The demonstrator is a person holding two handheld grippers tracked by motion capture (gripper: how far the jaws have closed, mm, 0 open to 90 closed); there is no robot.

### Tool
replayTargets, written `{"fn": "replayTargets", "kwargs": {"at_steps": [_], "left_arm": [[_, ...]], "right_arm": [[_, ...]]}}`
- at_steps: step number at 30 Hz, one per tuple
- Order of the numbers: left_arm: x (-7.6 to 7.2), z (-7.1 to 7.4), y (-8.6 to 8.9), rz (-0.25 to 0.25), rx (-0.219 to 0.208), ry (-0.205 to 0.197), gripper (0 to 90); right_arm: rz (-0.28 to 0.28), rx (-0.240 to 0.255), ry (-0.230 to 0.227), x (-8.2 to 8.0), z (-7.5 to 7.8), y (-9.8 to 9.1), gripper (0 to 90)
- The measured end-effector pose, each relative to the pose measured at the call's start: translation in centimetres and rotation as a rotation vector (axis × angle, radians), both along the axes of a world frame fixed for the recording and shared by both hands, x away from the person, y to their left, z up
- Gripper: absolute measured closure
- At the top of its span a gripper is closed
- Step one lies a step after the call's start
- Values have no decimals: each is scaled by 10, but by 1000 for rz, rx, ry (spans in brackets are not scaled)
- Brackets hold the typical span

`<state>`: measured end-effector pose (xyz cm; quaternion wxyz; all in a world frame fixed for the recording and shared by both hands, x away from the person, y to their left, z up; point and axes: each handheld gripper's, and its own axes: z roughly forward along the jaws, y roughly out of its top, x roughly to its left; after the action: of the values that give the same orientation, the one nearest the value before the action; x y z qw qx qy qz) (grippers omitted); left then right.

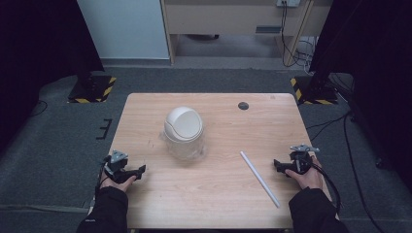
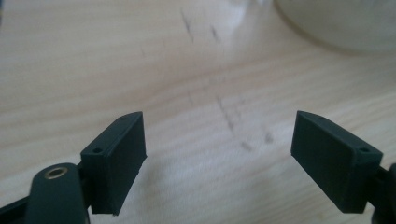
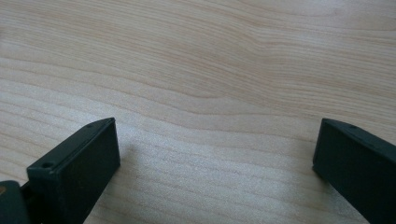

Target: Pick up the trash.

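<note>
Two grippers: both low on the tabletop [image 1: 209,194], fingers wide — nothing between them.
Left gripper [image 1: 138,170]: 8 o'clock edge.
Right gripper [image 1: 277,165]: 4 o'clock edge.
Jar [image 1: 183,132]: clear, white domed lid — centre.
White stick [image 1: 260,178]: between jar and right gripper, nearer the gripper.

Lab recording bay; black curtains [image 1: 34,58]; hazard-striped stand bases [image 1: 92,90]; floor cables [image 1: 340,121]; grey carpet [image 1: 53,136].

We see a light wooden table [image 1: 194,204]. A clear jar with a white domed lid [image 1: 183,132] stands near its centre, and a white stick [image 1: 260,178] lies at four o'clock from it.
</note>
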<state>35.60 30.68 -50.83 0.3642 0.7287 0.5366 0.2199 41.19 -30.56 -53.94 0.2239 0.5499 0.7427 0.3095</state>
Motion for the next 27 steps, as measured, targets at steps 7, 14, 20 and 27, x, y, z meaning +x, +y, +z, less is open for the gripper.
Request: {"fn": "replayTargets", "kwargs": {"at_steps": [7,14,20,27], "left_arm": [[-3,21,-4,32,-56,-146,177],[-8,39,-12,42,-90,-250,202],[-9,51,-19,35,-131,-291,207],[-9,68,-22,43,-173,-347,222]], "right_arm": [[-2,-4,-5,-1,0,0,12],[-8,-5,-6,-2,0,1,13],[-10,-3,-4,-3,0,2,13],[-8,0,-2,-3,0,2,10]]}}
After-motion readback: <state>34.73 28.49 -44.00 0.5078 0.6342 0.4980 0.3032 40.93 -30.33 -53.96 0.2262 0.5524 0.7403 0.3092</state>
